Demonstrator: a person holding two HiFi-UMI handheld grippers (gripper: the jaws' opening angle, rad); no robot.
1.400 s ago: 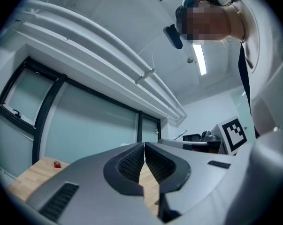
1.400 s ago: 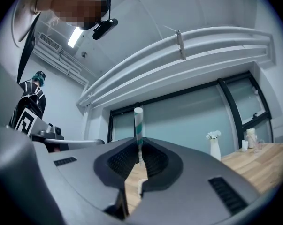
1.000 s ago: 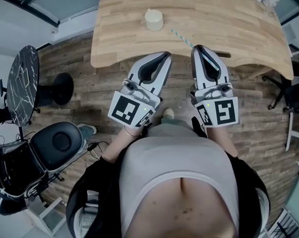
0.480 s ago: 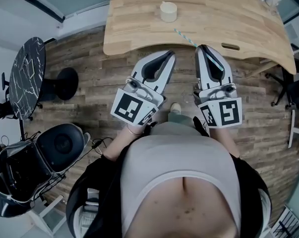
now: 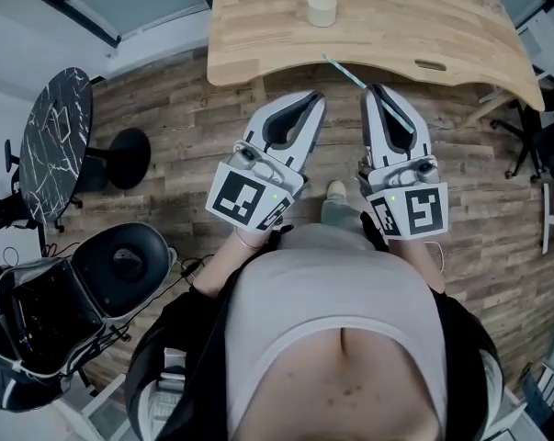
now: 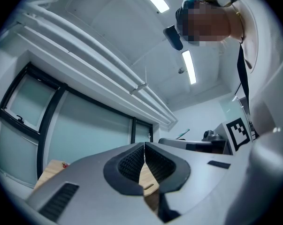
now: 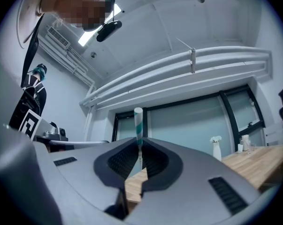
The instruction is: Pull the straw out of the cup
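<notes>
A cream cup (image 5: 322, 9) stands on the wooden table (image 5: 396, 35) at the top of the head view, with no straw in it. My right gripper (image 5: 373, 90) is shut on the teal-and-white striped straw (image 5: 344, 70), which sticks out past the jaw tips over the table's front edge. In the right gripper view the straw (image 7: 138, 125) rises upright from between the closed pads. My left gripper (image 5: 316, 96) is beside it, shut with nothing between its pads (image 6: 132, 162). Both grippers are held over the floor, short of the table.
A round dark marble side table (image 5: 49, 145) and a black office chair (image 5: 116, 269) stand at the left. Another chair base (image 5: 534, 154) is at the right. A white bottle (image 7: 217, 150) and small items sit on the table's far side.
Both grippers have drawn back from the table toward the person's body, carrying the straw away from the cup. The table and cup now sit farther up in the head view.
</notes>
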